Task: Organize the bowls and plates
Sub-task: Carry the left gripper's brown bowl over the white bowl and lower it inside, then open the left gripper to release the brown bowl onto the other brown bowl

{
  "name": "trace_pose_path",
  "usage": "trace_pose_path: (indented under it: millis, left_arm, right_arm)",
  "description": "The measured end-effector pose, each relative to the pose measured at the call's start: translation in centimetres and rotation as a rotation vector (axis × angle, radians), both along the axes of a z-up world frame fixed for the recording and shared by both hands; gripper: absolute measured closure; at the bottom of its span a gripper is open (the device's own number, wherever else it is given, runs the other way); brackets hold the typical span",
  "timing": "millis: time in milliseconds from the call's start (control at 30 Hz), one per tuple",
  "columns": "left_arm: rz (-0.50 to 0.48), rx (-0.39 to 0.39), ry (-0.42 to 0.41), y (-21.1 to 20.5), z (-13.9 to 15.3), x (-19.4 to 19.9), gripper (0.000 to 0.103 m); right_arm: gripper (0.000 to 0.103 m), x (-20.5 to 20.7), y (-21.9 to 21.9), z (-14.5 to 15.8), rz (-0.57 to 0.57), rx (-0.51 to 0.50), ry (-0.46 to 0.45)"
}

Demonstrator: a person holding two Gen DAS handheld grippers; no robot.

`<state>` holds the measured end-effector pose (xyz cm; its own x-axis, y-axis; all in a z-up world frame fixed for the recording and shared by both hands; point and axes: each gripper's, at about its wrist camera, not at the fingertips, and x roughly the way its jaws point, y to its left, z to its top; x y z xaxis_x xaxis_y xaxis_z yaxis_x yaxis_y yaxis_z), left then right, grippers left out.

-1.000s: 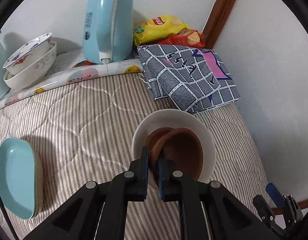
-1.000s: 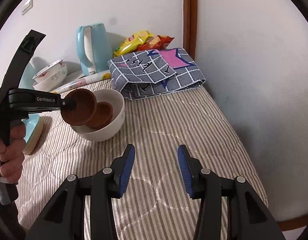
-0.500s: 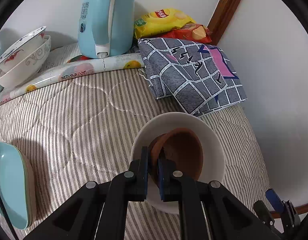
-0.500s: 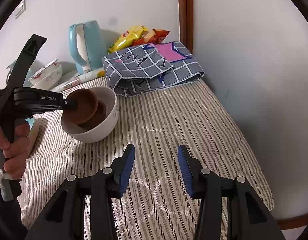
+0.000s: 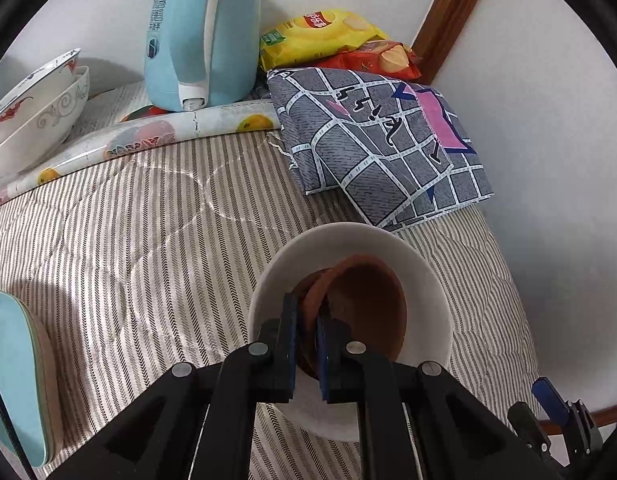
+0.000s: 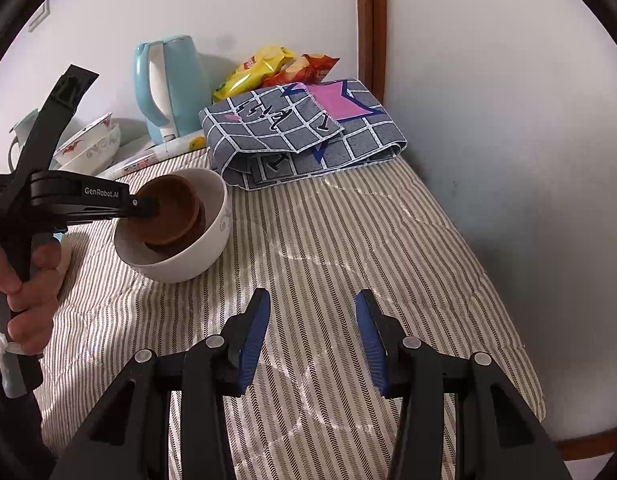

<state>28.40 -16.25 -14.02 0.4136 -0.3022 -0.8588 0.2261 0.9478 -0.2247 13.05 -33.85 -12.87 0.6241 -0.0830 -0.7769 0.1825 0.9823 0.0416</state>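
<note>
Brown round clay bowl (image 5: 368, 300) has come down into the big white bowl (image 5: 424, 276), onto another brown bowl, so nesting is almost done. Left gripper (image 5: 307, 344) still pinches its near rim. Right gripper (image 6: 310, 344) waits released, near right.

Black grippers (image 6: 311, 308) – blue ribbed pads (image 6: 255, 332), silver screws – white "GenRobot.AI" lettering

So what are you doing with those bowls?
A person is stacking bowls. The left gripper is shut on the rim of a brown bowl, tilted inside a white bowl on the striped quilt, where another brown bowl already sits. The right gripper hangs open and empty nearby.
</note>
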Motion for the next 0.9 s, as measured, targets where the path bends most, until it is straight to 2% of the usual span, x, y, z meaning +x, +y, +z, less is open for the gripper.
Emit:
trace_pose_path:
  millis: [633,900]
  left_arm:
    - [-0.015,-0.031,0.019,0.5,0.0,-0.5,0.09]
    - [-0.012,-0.026,-0.038,2.4,2.5,-2.5,0.089]
  right_arm:
    - [0.059,-2.1,1.4,1.4,-0.012,0.005,0.003]
    - [0.059,-2.3,2.4,2.2,-0.006,0.014,-0.011]
